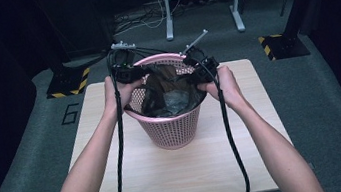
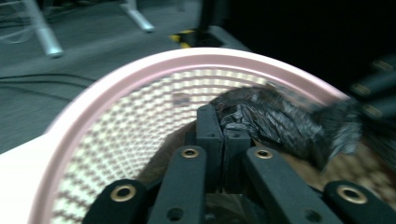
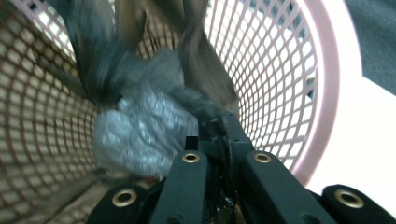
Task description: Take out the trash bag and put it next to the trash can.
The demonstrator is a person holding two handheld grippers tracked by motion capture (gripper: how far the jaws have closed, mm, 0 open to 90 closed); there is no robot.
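Person's forearms reaching in over pale wooden surface (image 1: 179, 175). Round pink plastic lattice basket (image 1: 172, 128) standing mid-surface, crinkled black plastic bag (image 1: 168, 94) sitting inside. Left hand-held gripper (image 1: 127, 74) clenching bag edge at left rim; right hand-held gripper (image 1: 204, 71) clenching bag edge at right rim.

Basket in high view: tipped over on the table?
No, the pink basket stands upright on the table, its open mouth up and the black bag hanging inside it.
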